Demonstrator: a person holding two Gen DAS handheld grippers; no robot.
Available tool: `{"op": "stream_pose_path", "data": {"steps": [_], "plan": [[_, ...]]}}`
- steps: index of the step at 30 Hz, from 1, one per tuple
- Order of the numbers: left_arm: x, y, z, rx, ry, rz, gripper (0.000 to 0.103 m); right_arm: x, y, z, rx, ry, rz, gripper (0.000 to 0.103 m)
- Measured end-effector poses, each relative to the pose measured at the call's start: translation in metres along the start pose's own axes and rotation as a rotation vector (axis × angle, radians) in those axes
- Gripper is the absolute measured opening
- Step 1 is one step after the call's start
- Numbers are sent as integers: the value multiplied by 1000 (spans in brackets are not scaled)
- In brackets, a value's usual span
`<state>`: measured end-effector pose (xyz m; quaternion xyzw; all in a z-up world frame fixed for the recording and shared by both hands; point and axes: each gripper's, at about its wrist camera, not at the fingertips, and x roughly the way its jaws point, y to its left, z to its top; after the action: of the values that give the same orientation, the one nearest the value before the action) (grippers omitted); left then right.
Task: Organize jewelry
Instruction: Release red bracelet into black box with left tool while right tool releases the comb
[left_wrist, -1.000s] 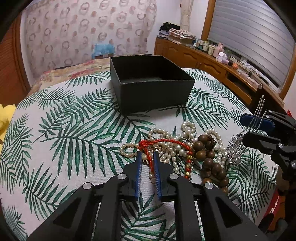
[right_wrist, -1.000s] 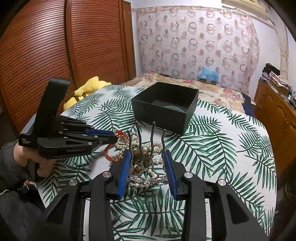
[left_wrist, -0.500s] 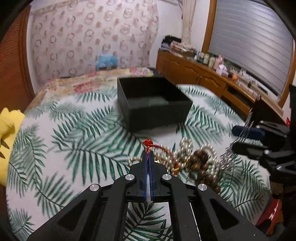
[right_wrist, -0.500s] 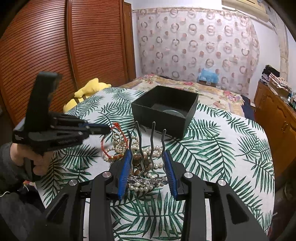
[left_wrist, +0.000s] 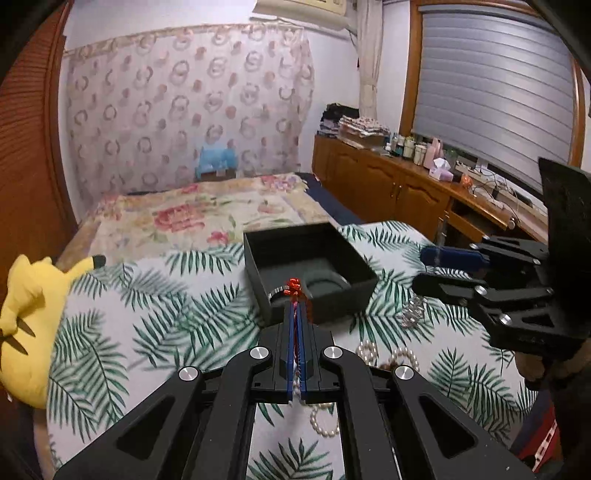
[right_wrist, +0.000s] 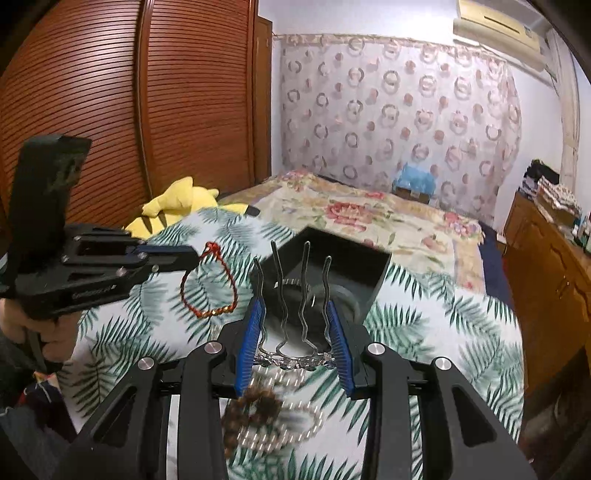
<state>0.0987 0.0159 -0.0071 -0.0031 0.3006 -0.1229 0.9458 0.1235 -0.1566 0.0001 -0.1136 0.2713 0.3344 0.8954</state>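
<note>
My left gripper (left_wrist: 296, 317) is shut on a red bead bracelet (right_wrist: 208, 286), which hangs in the air from its tips left of the black open box (left_wrist: 310, 275); its red knot (left_wrist: 293, 287) shows above the fingertips. My right gripper (right_wrist: 295, 314) is shut on a silver hair comb (right_wrist: 295, 332) with wavy prongs and holds it lifted in front of the box (right_wrist: 343, 266). Pearl strands (left_wrist: 384, 356) and a brown bead bracelet (right_wrist: 255, 406) lie on the palm-leaf cloth below.
The box stands on a table with a palm-leaf cloth (left_wrist: 155, 332). A yellow plush toy (left_wrist: 29, 306) lies at the table's left edge. A bed (left_wrist: 199, 214) is behind, a wooden dresser (left_wrist: 406, 188) to the right, a slatted wooden door (right_wrist: 110, 110) to the left.
My left gripper closed on the red bracelet and lifted it off the pile toward the box. My right gripper rose with the hair comb and moved closer to the box.
</note>
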Motion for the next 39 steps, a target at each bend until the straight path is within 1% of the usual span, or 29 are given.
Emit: {"op": "stream_pose_path", "data": {"steps": [4, 9, 15, 20, 24, 26, 28, 31, 35, 39], "plan": [[-1, 2, 14, 13, -22, 12, 1, 13, -10, 22, -1, -11, -12, 39], [-1, 5, 30, 18, -44, 23, 1, 43, -30, 37, 33, 23, -15, 39], [7, 9, 40, 14, -45, 30, 1, 82, -43, 34, 79, 108, 18, 39], [15, 8, 43, 21, -34, 32, 1, 105, -46, 24, 119, 207, 72, 40], [24, 5, 47, 29, -21, 37, 1, 119, -48, 20, 135, 243, 55, 42], [28, 5, 48, 28, -15, 39, 1, 121, -51, 21, 146, 239, 50, 45], [32, 5, 49, 28, -11, 42, 1, 118, -54, 23, 162, 219, 55, 61], [38, 4, 51, 26, -3, 45, 1, 107, -59, 24, 169, 182, 61, 62], [49, 2, 53, 30, 12, 52, 1, 95, -70, 23, 177, 150, 41, 62], [55, -2, 55, 35, 16, 50, 1, 72, -80, 23, 187, 100, 41, 62]]}}
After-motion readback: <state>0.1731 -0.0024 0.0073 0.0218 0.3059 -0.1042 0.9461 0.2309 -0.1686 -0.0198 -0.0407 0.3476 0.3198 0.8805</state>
